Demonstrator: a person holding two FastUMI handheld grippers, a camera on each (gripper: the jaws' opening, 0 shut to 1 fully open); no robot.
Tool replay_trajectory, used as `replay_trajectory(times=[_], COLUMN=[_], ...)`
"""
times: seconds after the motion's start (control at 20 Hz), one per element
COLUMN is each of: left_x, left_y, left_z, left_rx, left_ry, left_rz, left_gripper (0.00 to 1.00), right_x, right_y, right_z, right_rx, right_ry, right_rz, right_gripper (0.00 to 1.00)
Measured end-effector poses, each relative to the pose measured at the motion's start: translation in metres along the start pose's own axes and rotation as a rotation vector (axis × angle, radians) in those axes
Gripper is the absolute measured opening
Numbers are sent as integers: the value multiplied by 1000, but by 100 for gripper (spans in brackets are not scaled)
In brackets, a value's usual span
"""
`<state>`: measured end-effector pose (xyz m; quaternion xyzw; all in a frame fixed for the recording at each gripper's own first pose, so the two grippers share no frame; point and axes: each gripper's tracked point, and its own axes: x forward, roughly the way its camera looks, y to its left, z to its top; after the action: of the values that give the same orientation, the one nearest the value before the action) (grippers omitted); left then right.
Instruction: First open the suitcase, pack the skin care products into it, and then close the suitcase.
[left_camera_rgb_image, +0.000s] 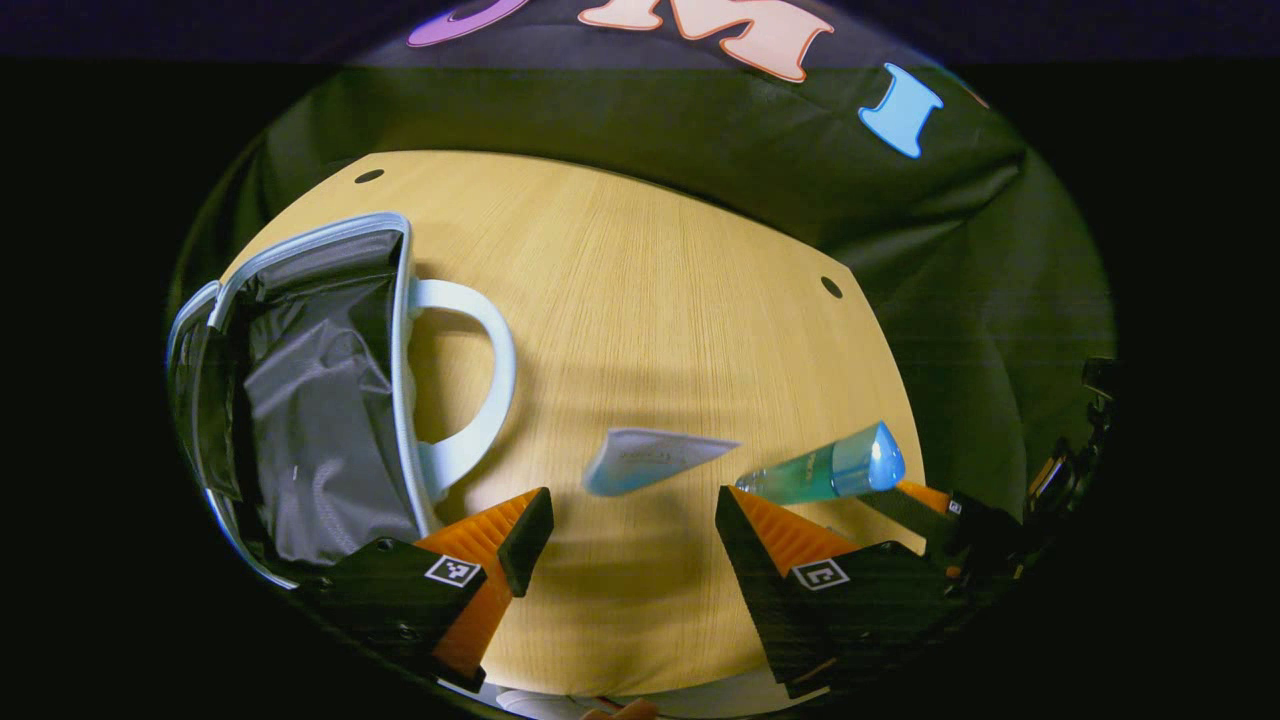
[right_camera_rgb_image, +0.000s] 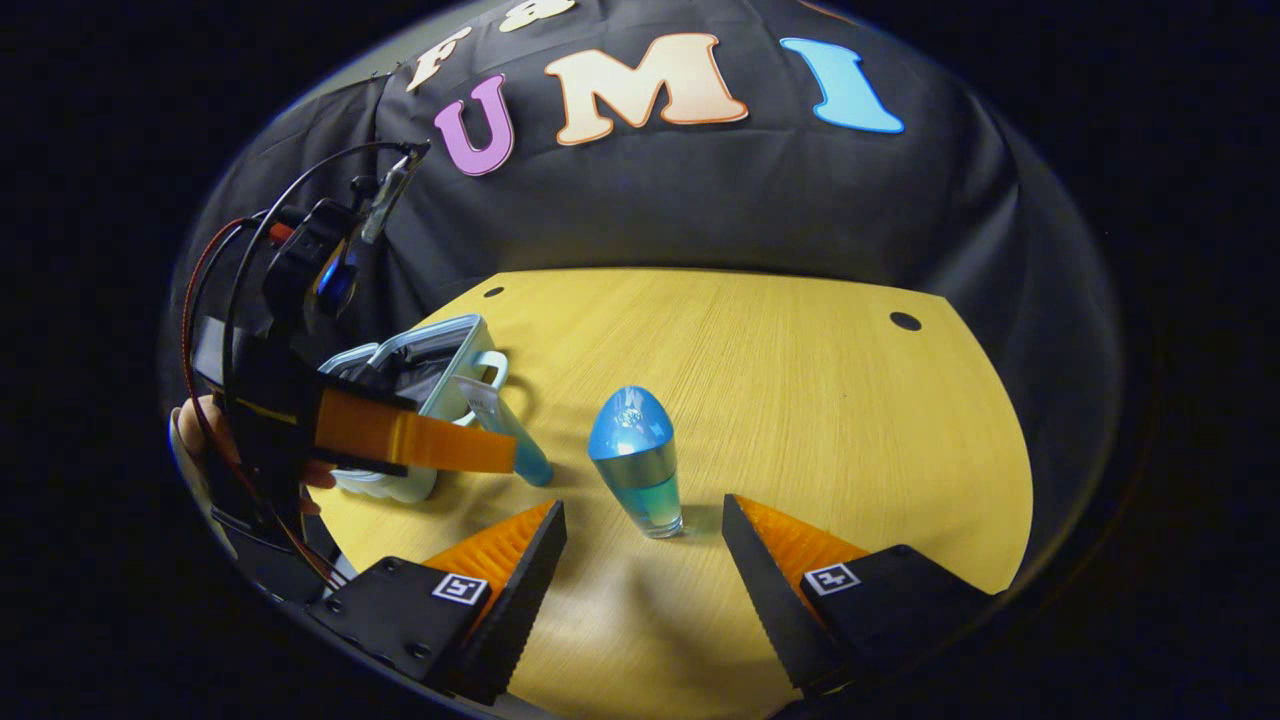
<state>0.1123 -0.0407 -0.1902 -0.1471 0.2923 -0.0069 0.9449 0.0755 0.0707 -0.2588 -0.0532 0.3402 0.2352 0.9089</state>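
My left tongs (left_camera_rgb_image: 635, 540) are spread apart with nothing between them, hovering over the surface (left_camera_rgb_image: 660, 300). Just ahead of their tips lies the tube (left_camera_rgb_image: 650, 458), and beyond the left finger sits the suitcase (left_camera_rgb_image: 310, 400), lid off and grey lining showing (open, I'd say, so things can drop straight in).

My right tongs (right_camera_rgb_image: 645, 555) are also apart, the jaws bracketing the bottle (right_camera_rgb_image: 637, 460) without touching it. It stands upright on its cap end just ahead, well placed for a side pinch.

The right gripper view shows what mine on the left can't: the left tongs' orange finger (right_camera_rgb_image: 415, 440) reaching over the tube (right_camera_rgb_image: 500, 425), and a hand (right_camera_rgb_image: 195, 425) behind. The left gripper view alone shows the suitcase's empty inside.
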Motion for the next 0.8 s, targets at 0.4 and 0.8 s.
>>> replay_trajectory(times=[0.4, 0.8], left_x=[40, 56], left_y=[9, 15], left_z=[3, -4], left_rx=[-29, -47], left_ry=[-10, 35], left_rz=[76, 90], left_gripper=[90, 58], right_x=[33, 51], right_y=[-4, 3], right_z=[-3, -7], right_rx=[13, -45], right_ry=[26, 27], right_rz=[45, 66], right_gripper=[99, 98])
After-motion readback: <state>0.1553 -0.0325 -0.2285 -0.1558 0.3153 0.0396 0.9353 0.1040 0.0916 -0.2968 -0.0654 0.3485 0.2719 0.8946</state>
